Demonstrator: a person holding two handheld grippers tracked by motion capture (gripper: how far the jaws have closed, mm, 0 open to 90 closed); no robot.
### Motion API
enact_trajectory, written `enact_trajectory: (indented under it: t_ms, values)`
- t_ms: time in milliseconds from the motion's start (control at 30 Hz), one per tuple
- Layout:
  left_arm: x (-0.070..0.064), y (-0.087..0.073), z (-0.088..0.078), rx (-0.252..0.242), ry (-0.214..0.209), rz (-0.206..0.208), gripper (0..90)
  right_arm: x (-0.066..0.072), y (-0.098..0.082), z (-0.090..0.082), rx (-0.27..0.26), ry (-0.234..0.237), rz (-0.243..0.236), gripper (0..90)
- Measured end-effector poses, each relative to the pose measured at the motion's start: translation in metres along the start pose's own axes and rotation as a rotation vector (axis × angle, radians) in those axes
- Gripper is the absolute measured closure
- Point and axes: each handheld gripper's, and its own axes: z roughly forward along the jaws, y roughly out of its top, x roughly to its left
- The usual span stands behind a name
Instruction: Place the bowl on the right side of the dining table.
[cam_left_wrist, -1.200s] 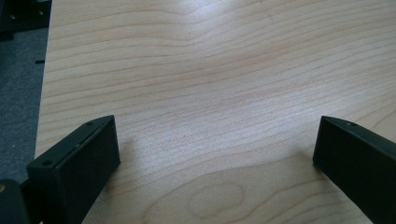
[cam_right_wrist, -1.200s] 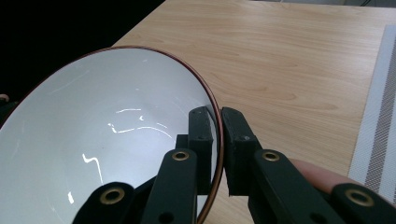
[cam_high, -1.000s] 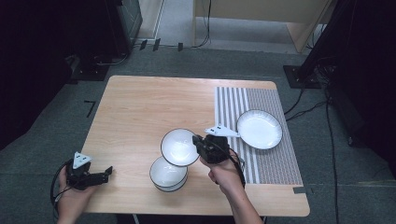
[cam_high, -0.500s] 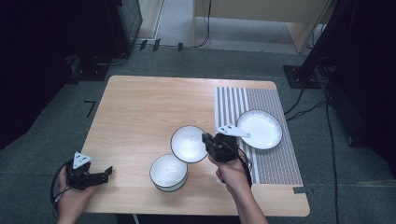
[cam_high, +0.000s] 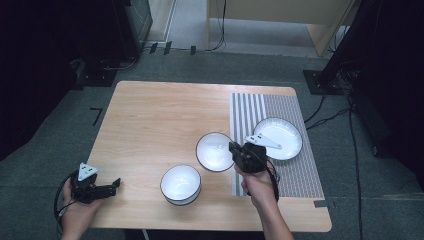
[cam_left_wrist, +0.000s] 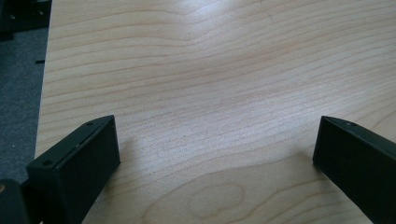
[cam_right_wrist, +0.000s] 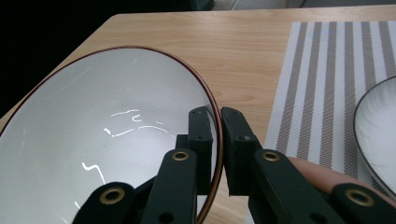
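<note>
My right gripper (cam_high: 234, 152) (cam_right_wrist: 217, 122) is shut on the rim of a white bowl with a dark rim (cam_high: 214, 151) (cam_right_wrist: 107, 135), one jaw inside it and one outside. I hold the bowl over the table's middle right, at the left edge of the striped placemat (cam_high: 295, 170) (cam_right_wrist: 322, 70). A second white bowl (cam_high: 180, 184) rests on the table nearer the front. A white plate (cam_high: 280, 136) (cam_right_wrist: 376, 135) lies on the placemat. My left gripper (cam_high: 114, 185) (cam_left_wrist: 217, 154) is at the front left corner, open, with bare wood between its jaws.
The wooden table (cam_high: 150, 120) (cam_left_wrist: 210, 70) has free room across its left and far parts. Dark equipment and cables (cam_high: 330, 107) lie on the grey floor around it.
My right gripper has carried the held bowl to the right, away from the second bowl and toward the placemat. The left gripper has stayed in place.
</note>
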Motion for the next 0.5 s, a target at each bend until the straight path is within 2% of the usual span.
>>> enact_trajectory:
  t_ms: [500]
  values:
    - [0.0, 0.0, 0.0, 0.001, 0.0, 0.001, 0.0, -0.021, -0.006, -0.005, -0.028, -0.049, 0.032, 84.6]
